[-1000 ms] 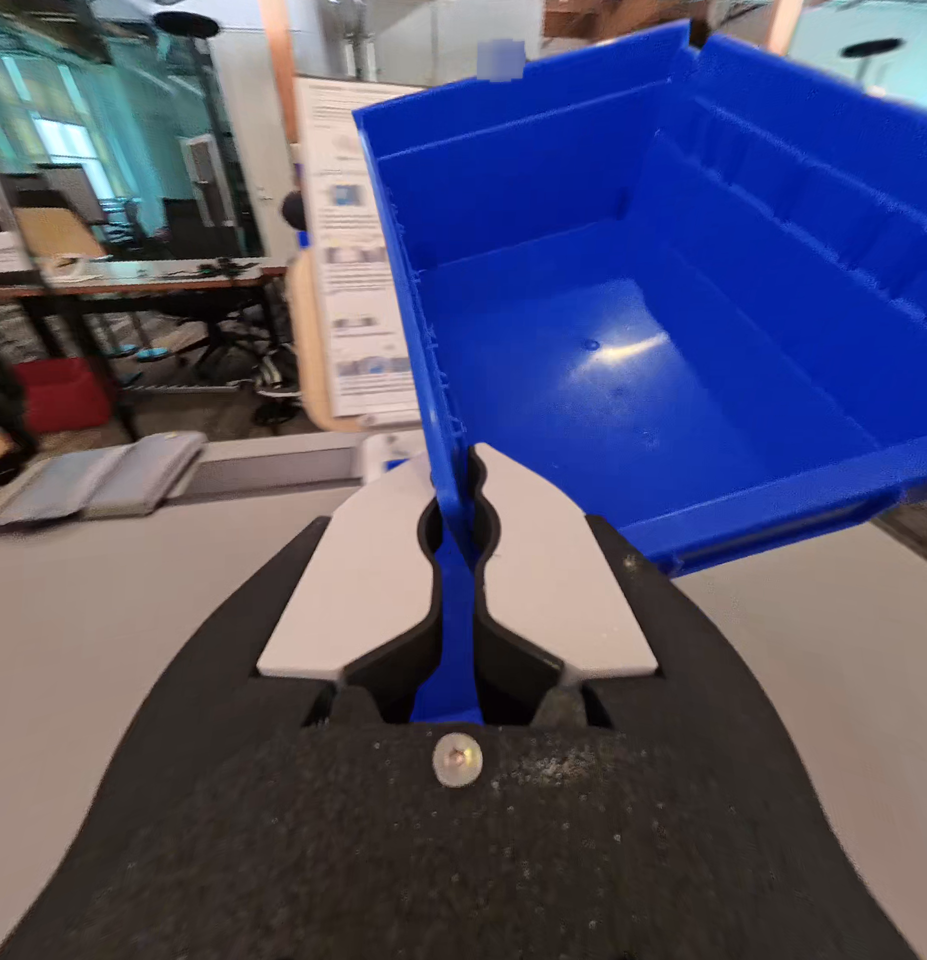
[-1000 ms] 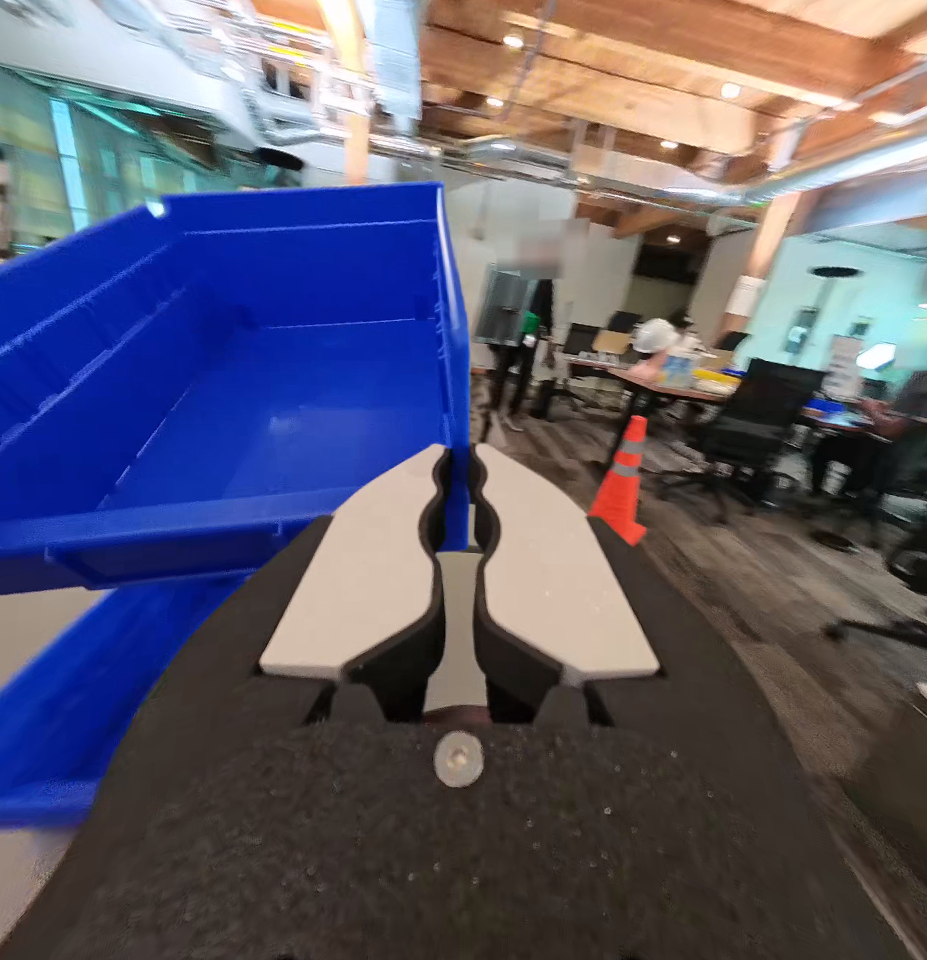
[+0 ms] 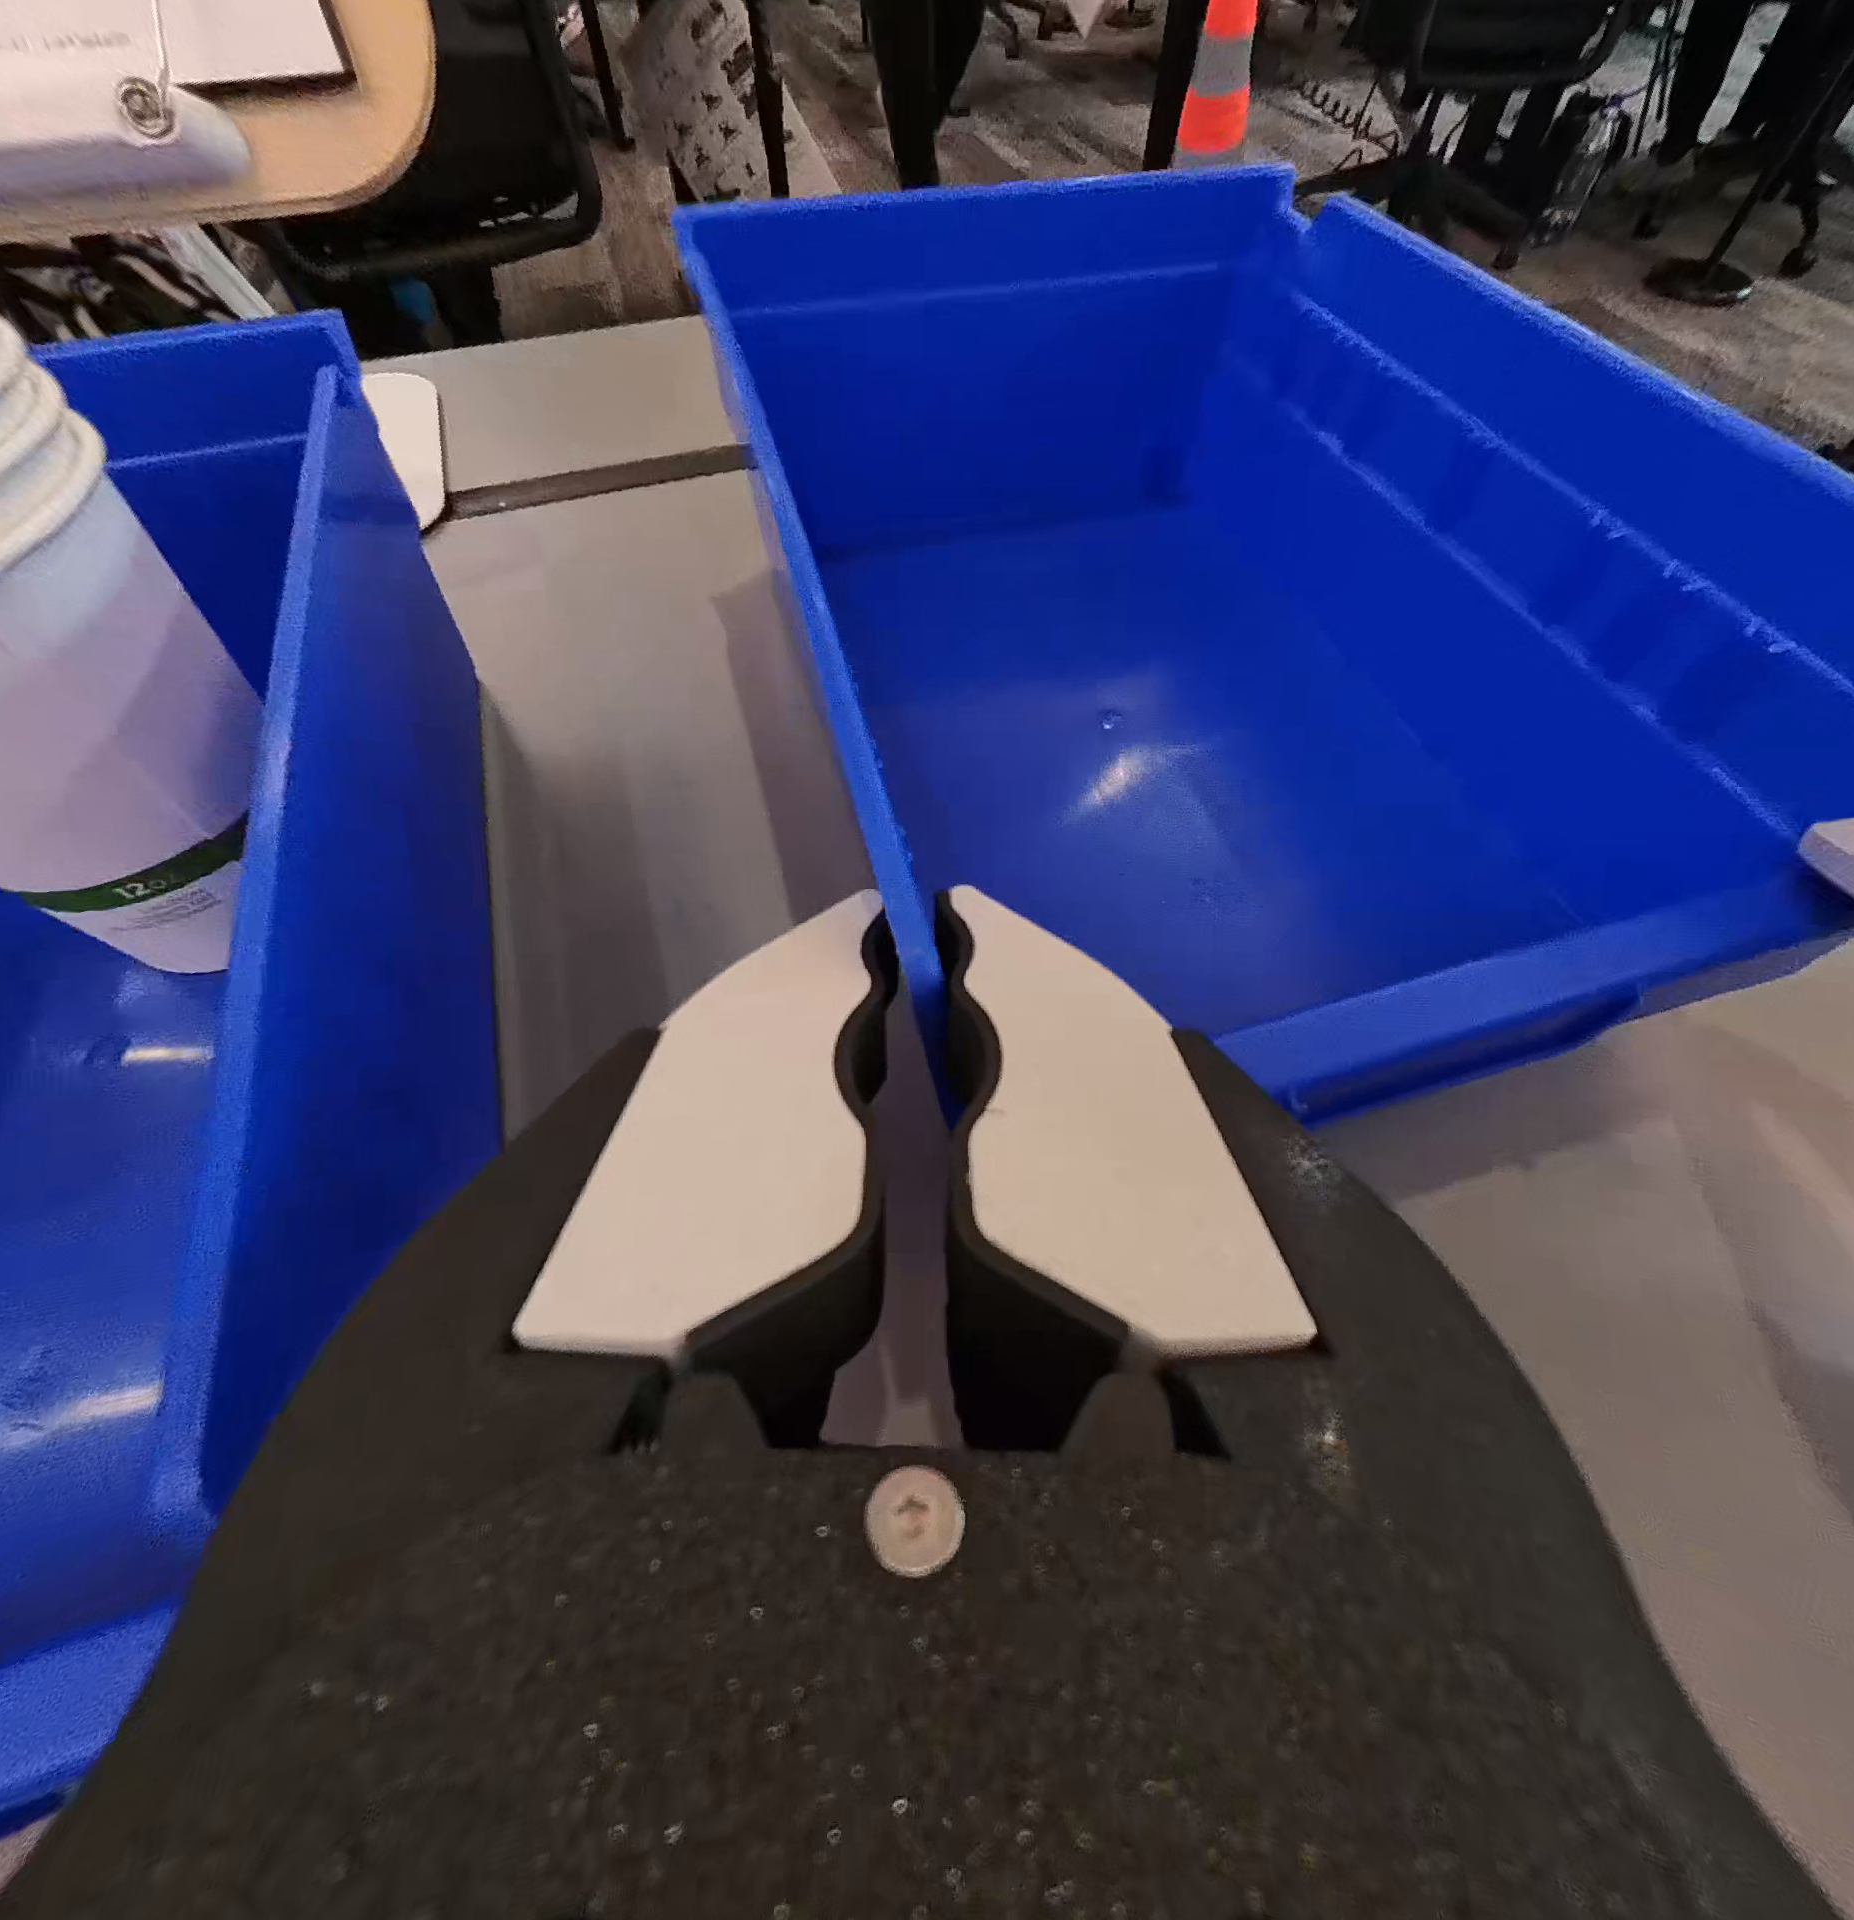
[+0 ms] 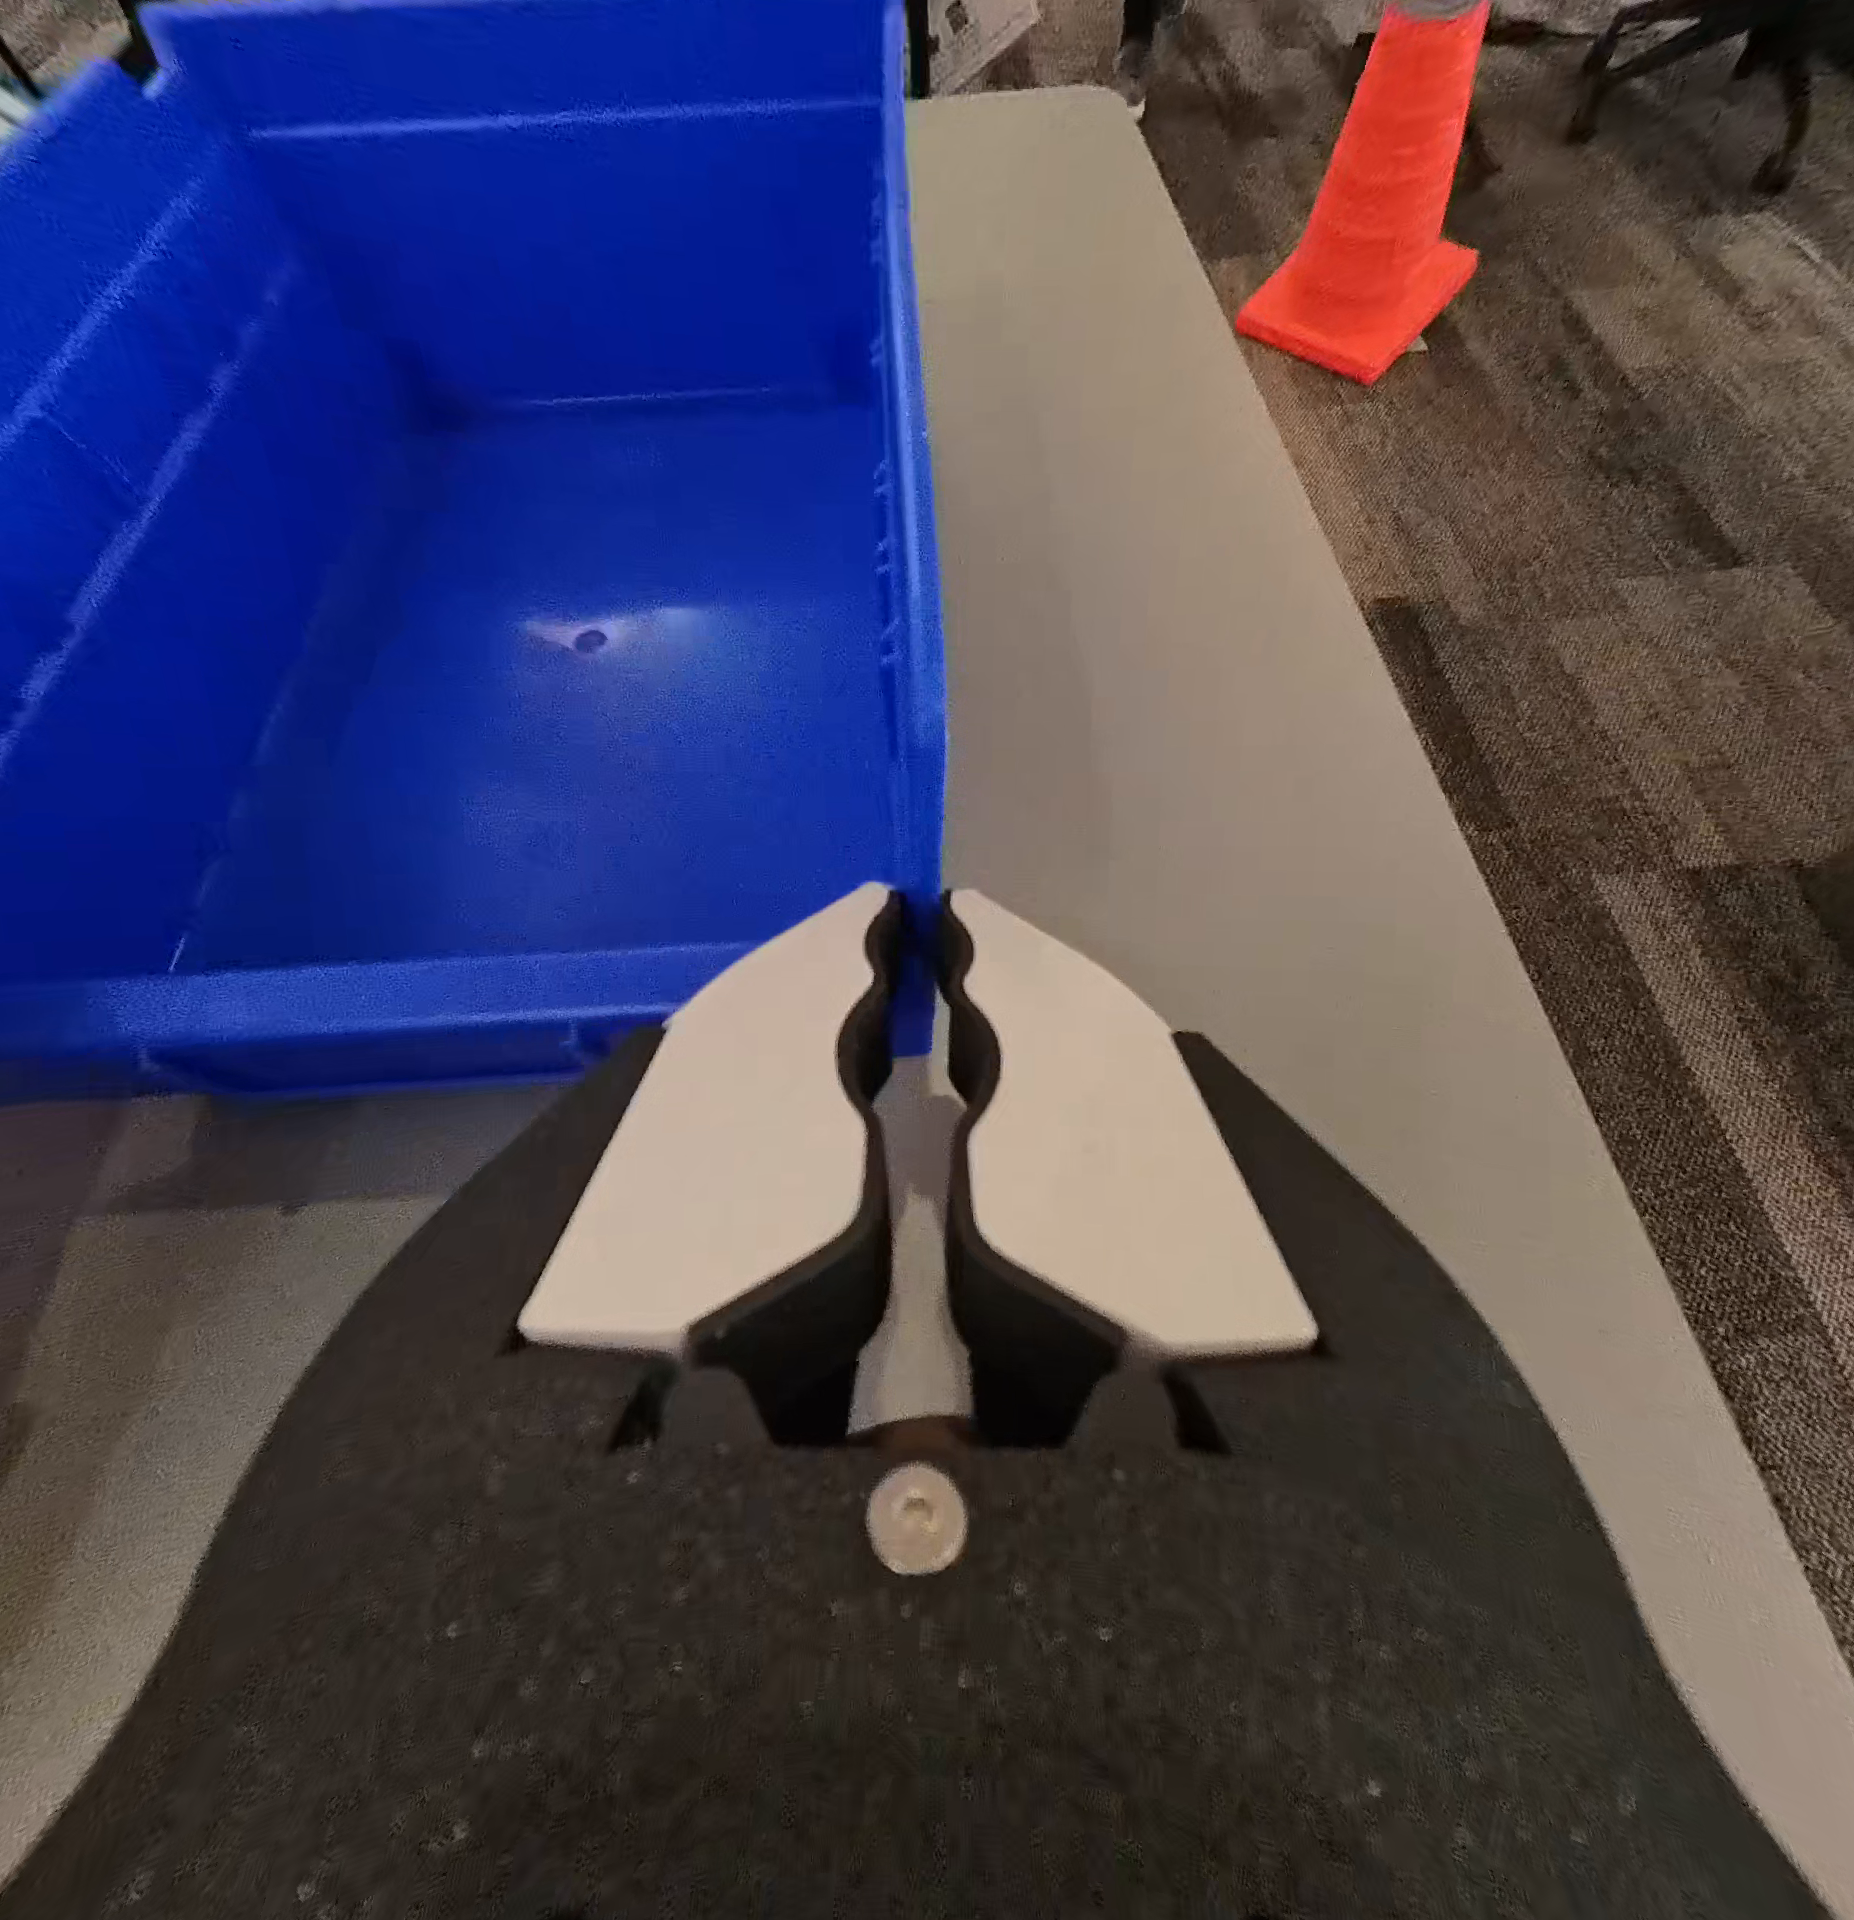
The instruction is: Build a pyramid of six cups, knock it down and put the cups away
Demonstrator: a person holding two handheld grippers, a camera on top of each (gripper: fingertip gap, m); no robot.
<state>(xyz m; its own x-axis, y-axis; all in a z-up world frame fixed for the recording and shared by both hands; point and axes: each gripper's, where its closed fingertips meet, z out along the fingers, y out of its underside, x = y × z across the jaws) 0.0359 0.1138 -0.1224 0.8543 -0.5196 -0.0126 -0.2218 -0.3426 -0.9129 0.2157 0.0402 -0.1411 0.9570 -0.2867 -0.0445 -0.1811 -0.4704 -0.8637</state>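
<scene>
Two blue bins are sitting on the grey table (image 3: 632,665), side by side with a strip of tabletop showing between them. The left gripper (image 3: 910,914) is pinching the left wall of the empty blue bin (image 3: 1318,727) near its near corner, its pale fingers (image 3: 736,1122) closing together on the thin plastic. The right gripper (image 4: 915,904) is pinching the right wall of that same bin (image 4: 487,623) at the near right corner, its fingers (image 4: 1089,1143) likewise pressing in on the wall; its tip is also peeking into the left wrist view at the bin's right end.

To the left, the second blue bin (image 3: 362,831) is holding a stack of white paper cups (image 3: 81,707), leaning with ribbed rims toward the top left and a green band near the base. No cups are lying in the gripped bin.

An orange traffic cone (image 4: 1380,208) is standing on the carpet beyond the table's right edge.
</scene>
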